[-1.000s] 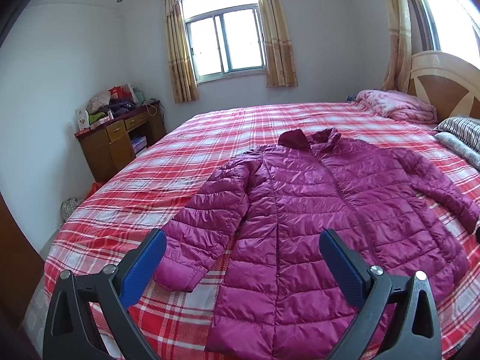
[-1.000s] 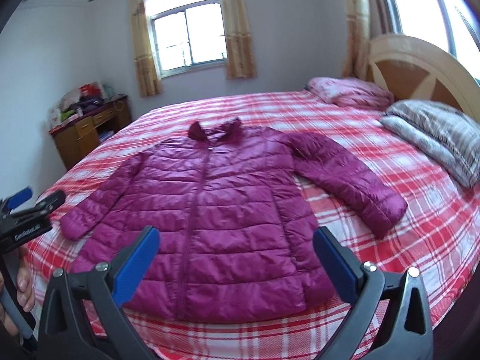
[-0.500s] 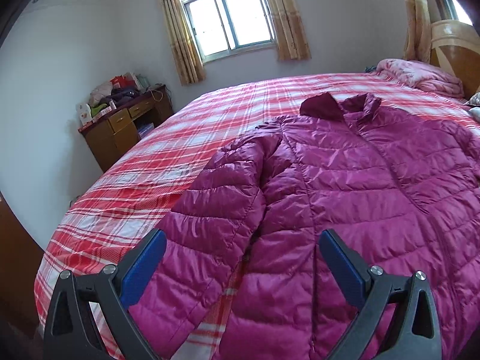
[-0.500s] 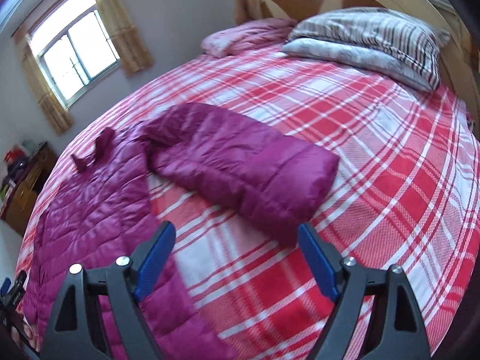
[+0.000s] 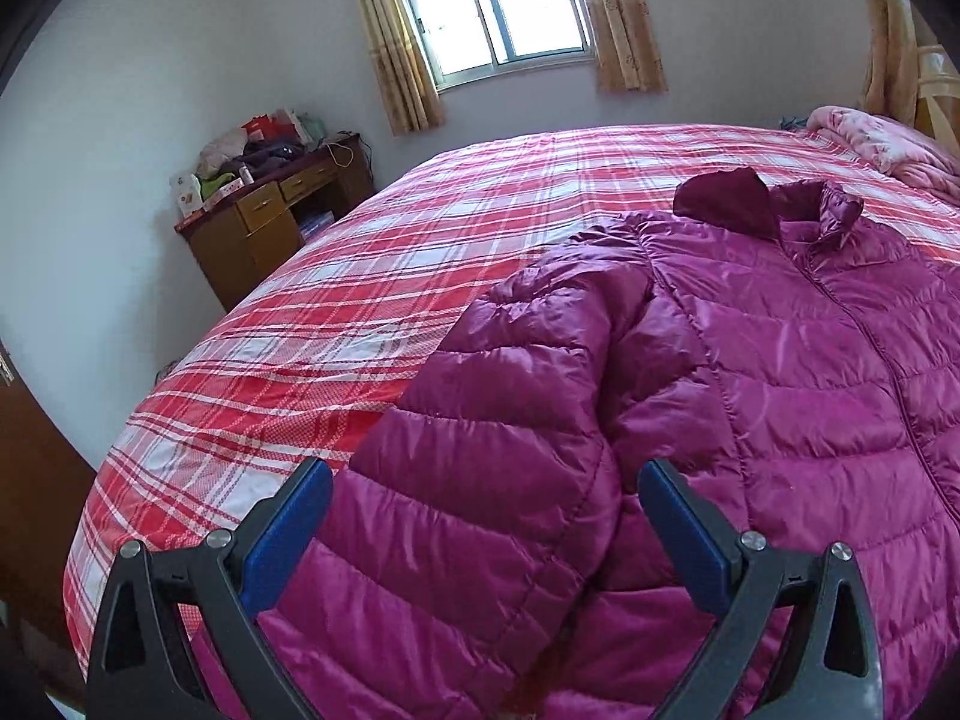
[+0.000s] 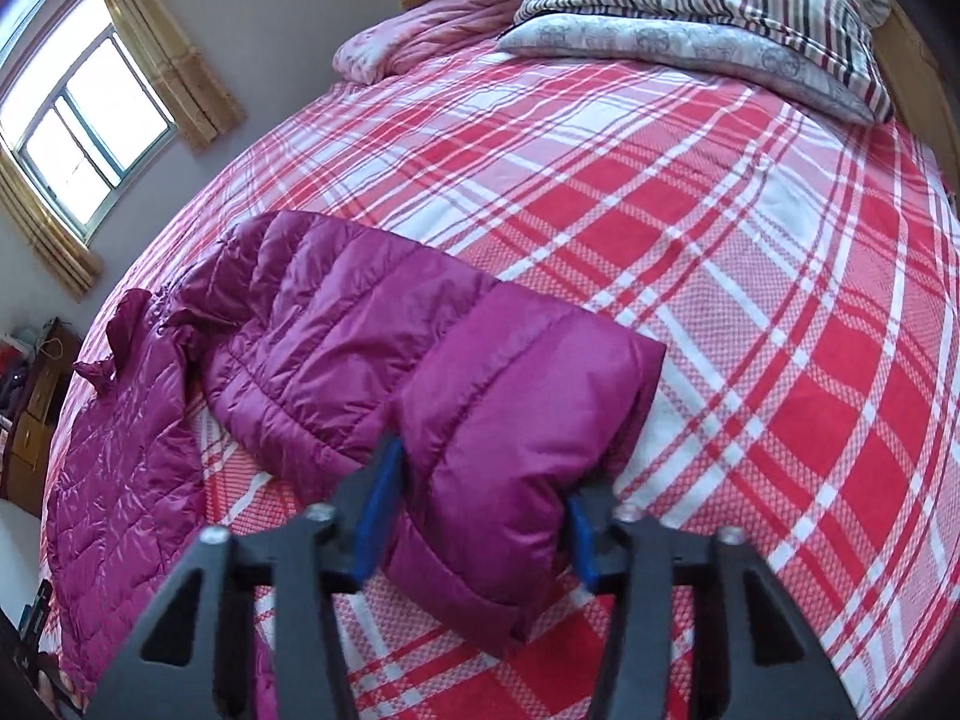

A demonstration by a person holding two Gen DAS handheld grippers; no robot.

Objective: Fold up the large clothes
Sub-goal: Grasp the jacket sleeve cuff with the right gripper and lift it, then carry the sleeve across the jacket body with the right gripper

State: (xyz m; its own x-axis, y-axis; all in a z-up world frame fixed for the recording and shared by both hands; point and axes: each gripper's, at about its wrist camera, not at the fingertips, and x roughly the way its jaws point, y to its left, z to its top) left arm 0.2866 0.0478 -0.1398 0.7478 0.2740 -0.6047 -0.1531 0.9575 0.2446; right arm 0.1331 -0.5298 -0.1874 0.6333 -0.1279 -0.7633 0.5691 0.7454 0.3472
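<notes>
A magenta quilted puffer jacket [image 5: 810,360] lies front-up on a red plaid bed [image 5: 420,252], collar toward the far side. My left gripper [image 5: 483,531] is open, its blue pads either side of the jacket's left sleeve [image 5: 492,480], low over it. In the right wrist view the jacket's other sleeve [image 6: 336,336] stretches across the bed. My right gripper [image 6: 477,525] has closed on the cuff end of that sleeve [image 6: 522,420], the puffy fabric squeezed between the blue pads.
A wooden dresser [image 5: 270,222] piled with clutter stands by the left wall under the window [image 5: 498,6]. Striped pillows [image 6: 708,18] and a pink blanket [image 6: 420,42] lie at the headboard end. The bed's edge [image 5: 108,516] is close on the left.
Both grippers moved down and in toward the sleeves. The right gripper went from wide open to closed on the right sleeve's cuff end. The left gripper stayed open.
</notes>
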